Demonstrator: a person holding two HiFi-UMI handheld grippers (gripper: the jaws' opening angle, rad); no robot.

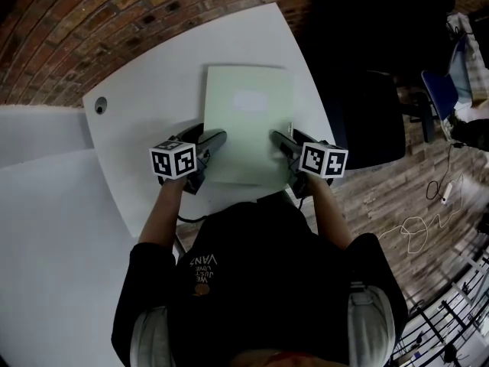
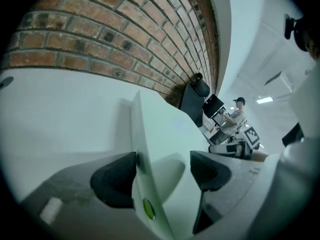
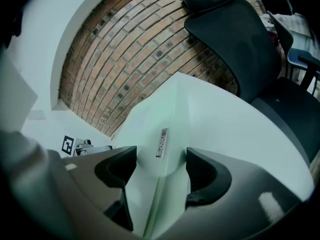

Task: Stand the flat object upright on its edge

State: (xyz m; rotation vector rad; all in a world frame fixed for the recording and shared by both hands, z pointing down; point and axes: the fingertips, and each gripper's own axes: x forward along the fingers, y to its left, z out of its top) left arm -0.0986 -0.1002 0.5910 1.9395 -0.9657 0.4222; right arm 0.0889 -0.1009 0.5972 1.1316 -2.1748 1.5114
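Note:
A pale green flat book [image 1: 248, 125] lies on the white table [image 1: 153, 105], with its near edge towards me. My left gripper [image 1: 208, 140] is at its near left corner and my right gripper [image 1: 281, 142] at its near right corner. In the left gripper view the book's edge [image 2: 160, 129] runs between the wide jaws of the left gripper [image 2: 162, 171]. One pad touches the book and the other stands apart. In the right gripper view the book's labelled side [image 3: 161, 143] sits between the jaws of the right gripper [image 3: 157, 171], with a gap on both sides.
A black office chair [image 1: 367, 113] stands just beyond the table's right edge. A brick surface [image 1: 114, 21] borders the table's far side. A round hole [image 1: 100, 107] is in the table's left corner. Another white tabletop [image 1: 46, 228] adjoins on the left. Cables [image 1: 416, 232] lie on the floor at right.

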